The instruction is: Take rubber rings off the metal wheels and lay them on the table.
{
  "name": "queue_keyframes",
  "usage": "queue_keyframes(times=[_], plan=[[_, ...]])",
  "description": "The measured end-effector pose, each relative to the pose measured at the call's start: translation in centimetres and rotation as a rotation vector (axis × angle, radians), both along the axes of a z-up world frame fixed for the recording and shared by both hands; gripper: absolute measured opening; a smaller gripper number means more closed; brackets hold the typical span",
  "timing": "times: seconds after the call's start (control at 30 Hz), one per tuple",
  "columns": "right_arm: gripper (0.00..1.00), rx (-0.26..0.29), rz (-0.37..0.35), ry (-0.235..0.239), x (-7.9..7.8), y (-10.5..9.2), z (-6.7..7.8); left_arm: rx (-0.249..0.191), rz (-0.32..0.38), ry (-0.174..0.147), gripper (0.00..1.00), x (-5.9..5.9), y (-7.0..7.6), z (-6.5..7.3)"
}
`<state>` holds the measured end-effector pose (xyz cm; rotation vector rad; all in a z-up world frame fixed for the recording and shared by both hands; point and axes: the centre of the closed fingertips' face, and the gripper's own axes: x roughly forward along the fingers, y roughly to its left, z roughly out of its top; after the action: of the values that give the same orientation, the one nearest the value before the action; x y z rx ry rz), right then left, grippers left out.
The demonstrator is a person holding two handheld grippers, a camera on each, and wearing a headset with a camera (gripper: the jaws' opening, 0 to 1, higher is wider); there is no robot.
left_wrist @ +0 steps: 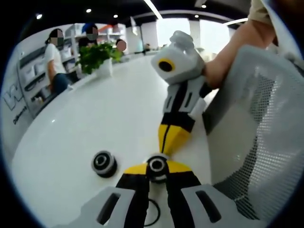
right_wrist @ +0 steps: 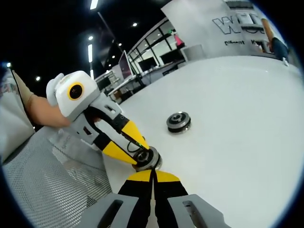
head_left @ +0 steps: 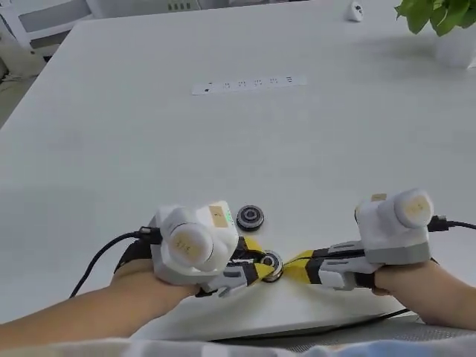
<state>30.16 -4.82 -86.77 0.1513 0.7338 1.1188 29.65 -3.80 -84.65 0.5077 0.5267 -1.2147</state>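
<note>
A small metal wheel (head_left: 271, 262) with a dark rubber ring is held just above the white table (head_left: 223, 149) near its front edge. My left gripper (head_left: 265, 268) is shut on this wheel (left_wrist: 157, 165), one yellow tip on each side. My right gripper (head_left: 291, 262) comes in from the right, jaws pressed together, pinching the rubber ring at the wheel's (right_wrist: 147, 160) rim. A second wheel (head_left: 251, 217) with its dark ring on lies flat just beyond. A thin loose black ring (left_wrist: 153, 213) lies on the table under my left jaws.
A white power strip (head_left: 249, 83) lies across the middle of the table. A potted plant (head_left: 439, 15) stands at the far right corner. A grey mesh chair back (left_wrist: 256, 133) is close behind the front edge. People stand far off in the room.
</note>
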Motion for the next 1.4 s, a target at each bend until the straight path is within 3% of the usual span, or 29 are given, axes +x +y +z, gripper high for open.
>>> queue_keyframes(times=[0.1,0.23,0.47,0.8,1.4], plan=[[0.0,0.025,-0.022,0.025,0.1,0.0,0.1,0.001,0.001,0.0,0.13,-0.1,0.0,0.1],[0.0,0.103,-0.076,0.074,0.6,0.0,1.0,0.001,0.001,0.0,0.13,-0.1,-0.1,0.2],[0.0,0.111,-0.069,0.074,0.0,0.6,1.7,0.004,0.002,0.0,0.13,0.1,0.1,0.0],[0.0,0.132,-0.073,0.111,-0.6,1.0,2.3,0.011,0.009,-0.003,0.13,0.2,0.1,0.0],[0.0,0.14,-0.043,0.109,-0.9,1.3,2.7,0.02,0.005,-0.003,0.12,0.0,0.1,0.0]])
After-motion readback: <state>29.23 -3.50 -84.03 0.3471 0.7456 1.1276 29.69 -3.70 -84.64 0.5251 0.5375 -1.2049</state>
